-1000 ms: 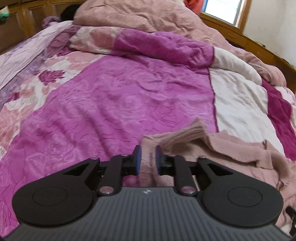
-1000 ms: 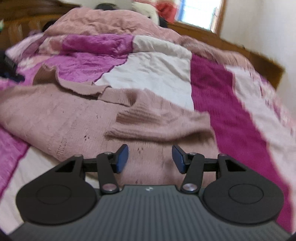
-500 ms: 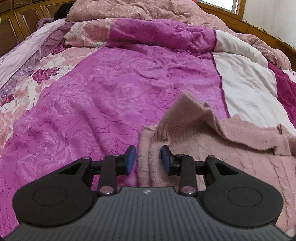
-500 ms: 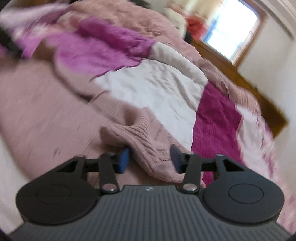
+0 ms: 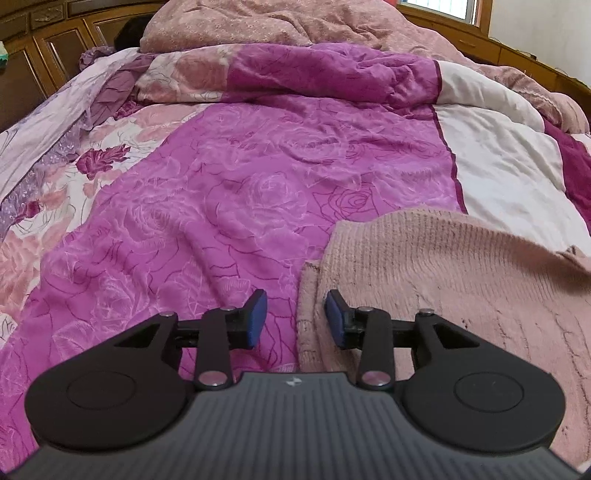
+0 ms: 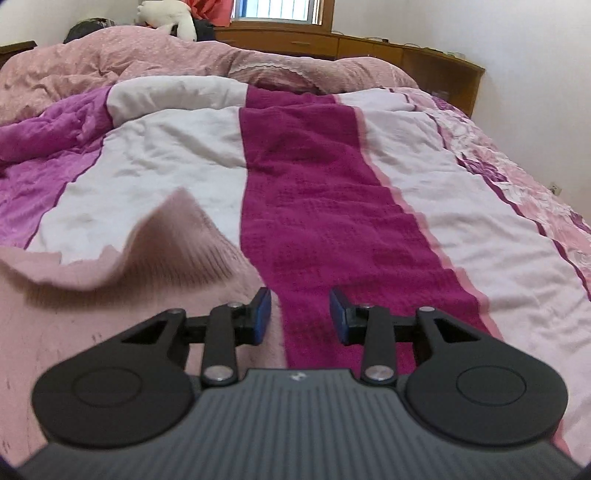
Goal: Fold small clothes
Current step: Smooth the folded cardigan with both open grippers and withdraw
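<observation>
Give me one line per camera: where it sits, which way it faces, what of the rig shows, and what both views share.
Left wrist: sits on the left gripper, looking along its fingers across the magenta quilt toward the headboard; jaws apart over the pink sweater edge.
Right wrist: sits on the right gripper, facing the window; jaws apart, empty, over the dark red stripe, sweater at left.
Shared: the sweater, the white quilt panel.

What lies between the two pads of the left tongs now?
In the left wrist view, the left tongs stand open; between their pads show the left edge of the pink knitted sweater and the magenta quilt beside it.
</observation>
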Demonstrator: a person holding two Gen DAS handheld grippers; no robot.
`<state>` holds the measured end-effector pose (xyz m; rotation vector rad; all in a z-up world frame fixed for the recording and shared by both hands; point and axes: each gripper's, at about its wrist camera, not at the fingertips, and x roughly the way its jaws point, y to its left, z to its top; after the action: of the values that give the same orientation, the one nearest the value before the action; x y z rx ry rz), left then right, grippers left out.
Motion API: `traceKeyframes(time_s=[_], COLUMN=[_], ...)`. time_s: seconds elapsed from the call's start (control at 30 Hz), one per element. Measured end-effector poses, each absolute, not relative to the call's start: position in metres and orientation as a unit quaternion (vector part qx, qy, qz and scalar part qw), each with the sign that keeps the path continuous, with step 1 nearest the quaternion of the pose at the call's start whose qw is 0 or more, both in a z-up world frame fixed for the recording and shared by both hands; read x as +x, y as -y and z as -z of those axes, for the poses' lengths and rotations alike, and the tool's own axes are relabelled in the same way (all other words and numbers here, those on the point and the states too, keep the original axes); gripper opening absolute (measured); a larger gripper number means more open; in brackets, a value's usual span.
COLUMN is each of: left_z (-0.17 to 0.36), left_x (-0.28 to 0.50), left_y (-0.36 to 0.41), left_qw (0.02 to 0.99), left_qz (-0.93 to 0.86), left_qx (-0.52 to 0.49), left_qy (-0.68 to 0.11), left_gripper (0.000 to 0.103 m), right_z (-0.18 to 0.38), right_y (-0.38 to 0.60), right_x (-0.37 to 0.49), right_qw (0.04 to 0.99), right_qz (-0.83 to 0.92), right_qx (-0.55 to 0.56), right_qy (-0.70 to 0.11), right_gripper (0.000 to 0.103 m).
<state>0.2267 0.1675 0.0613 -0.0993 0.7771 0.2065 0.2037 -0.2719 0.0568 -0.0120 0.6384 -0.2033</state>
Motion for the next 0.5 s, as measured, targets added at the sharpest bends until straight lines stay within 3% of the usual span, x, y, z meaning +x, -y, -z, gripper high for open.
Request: traceKeyframes(time_s=[0.3,0.5], left_z=[-0.080,-0.090], left_x=[0.206,0.173], left_y=[-0.154,-0.153], left_qw=[0.928,0.929], left_qz=[-0.070,-0.066], left_qx=[-0.035,-0.025], left_qy=[-0.364,-0.362], left_gripper=[0.043,0.043], right_z=[-0.069,-0.071], right_y=[0.251,0.240], right_x=[0.187,0.150], right_qw=[0.954,0.950], right_qz=[0.010,-0.024], right_qx=[-0.060,-0.029], right_qy=[-0.295,-0.309], right_gripper=[0.037,0.037])
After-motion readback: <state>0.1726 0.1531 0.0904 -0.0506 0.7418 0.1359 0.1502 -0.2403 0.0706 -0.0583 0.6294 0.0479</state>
